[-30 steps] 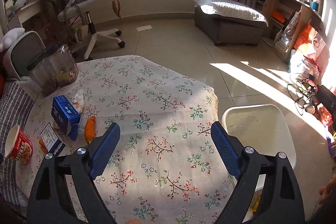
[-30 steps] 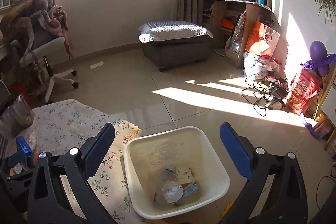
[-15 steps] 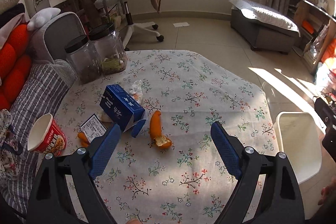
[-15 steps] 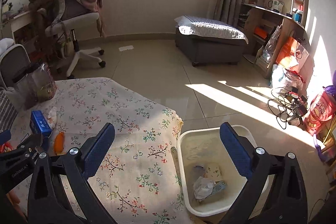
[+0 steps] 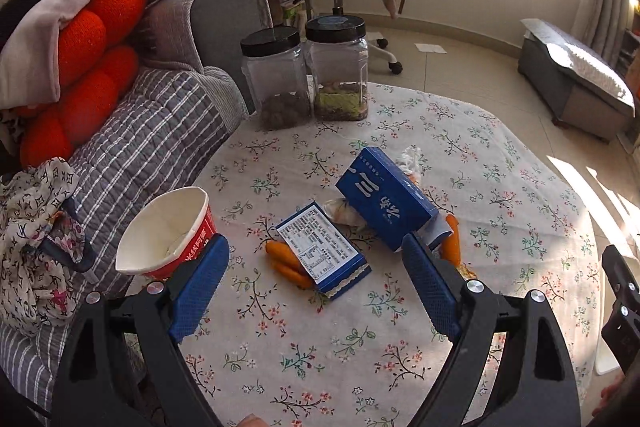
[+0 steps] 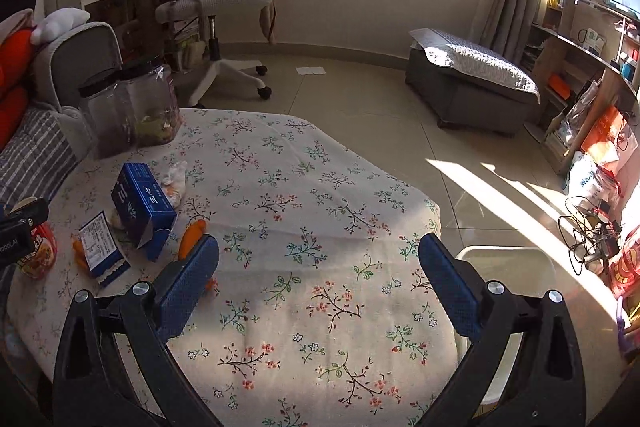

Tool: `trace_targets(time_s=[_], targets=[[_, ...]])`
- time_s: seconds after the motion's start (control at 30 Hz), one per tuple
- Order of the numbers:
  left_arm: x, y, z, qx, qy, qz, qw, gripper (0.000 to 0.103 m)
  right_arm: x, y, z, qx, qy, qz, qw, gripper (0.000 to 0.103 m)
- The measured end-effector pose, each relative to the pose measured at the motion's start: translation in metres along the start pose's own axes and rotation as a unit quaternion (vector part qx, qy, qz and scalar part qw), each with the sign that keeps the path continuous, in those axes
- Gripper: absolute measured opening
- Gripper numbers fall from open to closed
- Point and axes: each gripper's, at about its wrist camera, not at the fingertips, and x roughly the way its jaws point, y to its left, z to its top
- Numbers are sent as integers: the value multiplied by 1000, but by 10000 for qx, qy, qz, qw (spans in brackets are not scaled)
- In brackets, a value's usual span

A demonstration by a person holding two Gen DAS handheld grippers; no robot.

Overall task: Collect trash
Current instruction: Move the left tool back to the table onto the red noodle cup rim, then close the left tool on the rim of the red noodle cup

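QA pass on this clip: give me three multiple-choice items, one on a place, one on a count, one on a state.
1. Where does the paper cup stand?
A. at the table edge by the sofa
B. on the floor
C. in the bin

2. How many black-lidded jars stand on the table?
A. one
B. two
C. four

3. What state is the left gripper in?
A. shut on the blue box
B. open, empty
C. shut on the cup

Answers: 1 A, the cup sits next to the striped cushion; 2 B, two jars side by side; 3 B, the jaws stand wide with only cloth between.
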Motion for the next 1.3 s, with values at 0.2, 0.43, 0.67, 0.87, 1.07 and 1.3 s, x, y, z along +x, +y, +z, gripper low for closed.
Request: trace_targets(time_s=[0.2,0.43,0.67,0.87,1.07,1.3], targets=[[24,61,7,166,51,602,9980,89,10,34,-3,-242,135,211,9994,96],[64,107,-2,566,575,302,9963,90,21,48,-6,-257,335,363,9984,96],[90,128,-9,477,894,-12,9948,92,29,59,-9,-324,440,429,9976,96],[112,135,-15,481,1216,-170,9913,95,33,59,-11,-325,543,432,9971,96],[122,130,-23,602,1440,-218,9875,95,36,61,-12,-378,575,416,9968,96],[117,130,-17,265,1566,-631,9853,33,38,63,-15,-459,623,419,9961,96]])
